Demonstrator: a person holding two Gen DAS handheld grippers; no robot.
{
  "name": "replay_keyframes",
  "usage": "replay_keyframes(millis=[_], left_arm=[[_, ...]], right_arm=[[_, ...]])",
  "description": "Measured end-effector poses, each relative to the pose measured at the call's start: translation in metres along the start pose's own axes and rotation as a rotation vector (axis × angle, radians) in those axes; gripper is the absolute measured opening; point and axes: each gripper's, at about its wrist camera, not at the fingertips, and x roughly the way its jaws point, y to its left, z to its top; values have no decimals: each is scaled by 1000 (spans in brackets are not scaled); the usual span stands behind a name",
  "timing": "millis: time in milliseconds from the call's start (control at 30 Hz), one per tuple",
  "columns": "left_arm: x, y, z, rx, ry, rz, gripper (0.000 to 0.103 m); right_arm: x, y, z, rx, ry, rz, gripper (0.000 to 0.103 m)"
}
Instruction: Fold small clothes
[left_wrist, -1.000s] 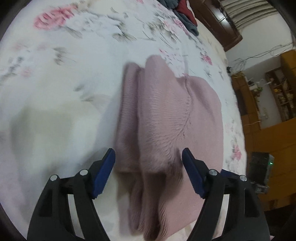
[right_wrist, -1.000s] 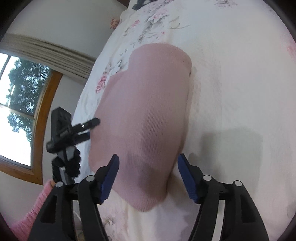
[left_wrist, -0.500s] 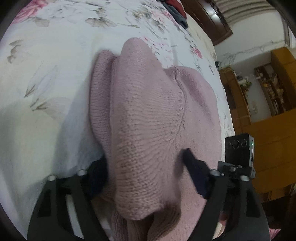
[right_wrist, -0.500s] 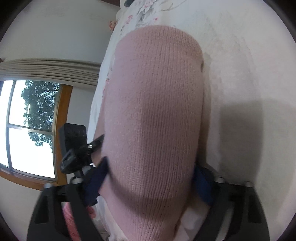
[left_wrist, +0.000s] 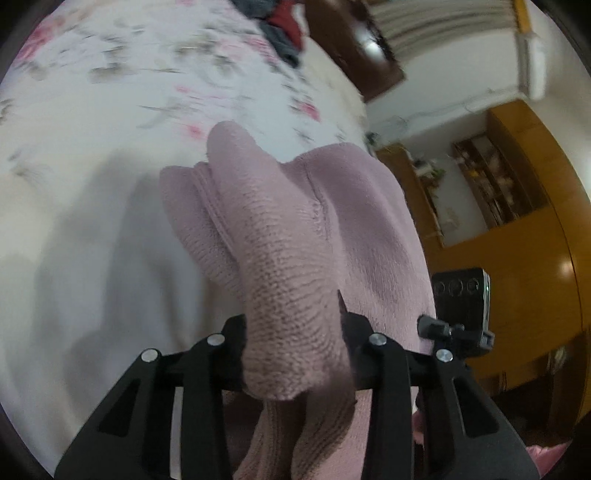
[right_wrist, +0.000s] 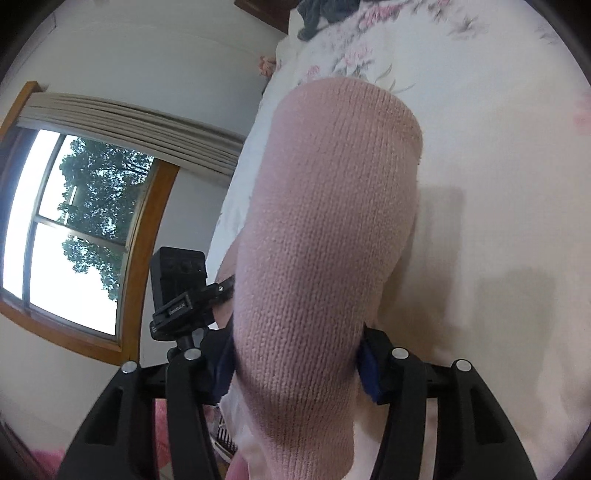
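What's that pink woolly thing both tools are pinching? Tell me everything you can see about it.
It is a dusty-pink knitted garment, soft and thick, with a visible stitch texture and a raised seam. It lies bunched in folds on a white floral bedspread. The left gripper has its jaws closed on a rolled fold at the near edge; the right gripper clamps another smooth part. Its near end hangs below the jaws. Its full shape is hidden.

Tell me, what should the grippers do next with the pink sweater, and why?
Probably lift together and carry the held edge forward across the bed. Both the left gripper and right gripper look shut on the sweater, which bunches up between them, so a fold seems ready to start.
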Motion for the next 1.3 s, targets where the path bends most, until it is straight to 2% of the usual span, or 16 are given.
replay_keyframes(millis=[133, 267, 433, 500, 567, 633, 700, 800, 967, 1133, 1300], left_arm=[[14, -51, -39, 65, 46, 3, 35], [41, -76, -79, 64, 102, 21, 35], [87, -59, -121, -22, 170, 56, 35], [100, -49, -130, -32, 171, 80, 36], [109, -40, -139, -28, 172, 111, 41], [114, -30, -145, -27, 171, 135, 54], [118, -24, -144, -44, 172, 137, 61], [116, -25, -139, -55, 178, 172, 63], [94, -51, -143, 27, 166, 266, 62], [64, -77, -164, 63, 130, 315, 66], [67, -102, -191, 161, 147, 380, 69]], right_arm=[[-56, 1, -36, 12, 0, -30, 56], [-90, -12, -67, 53, 8, -61, 56], [-101, -64, -97, 160, 27, -94, 56], [-96, -81, -108, 193, 35, -116, 57], [-86, -106, -120, 215, 44, -156, 58], [-81, -124, -132, 243, 17, -116, 62], [-79, -130, -141, 262, -5, -92, 64], [-81, -119, -145, 231, -21, -133, 70], [-91, -90, -151, 175, -4, -223, 73], [-92, -75, -179, 136, 32, -239, 73], [-78, -82, -204, 159, 48, -250, 72]])
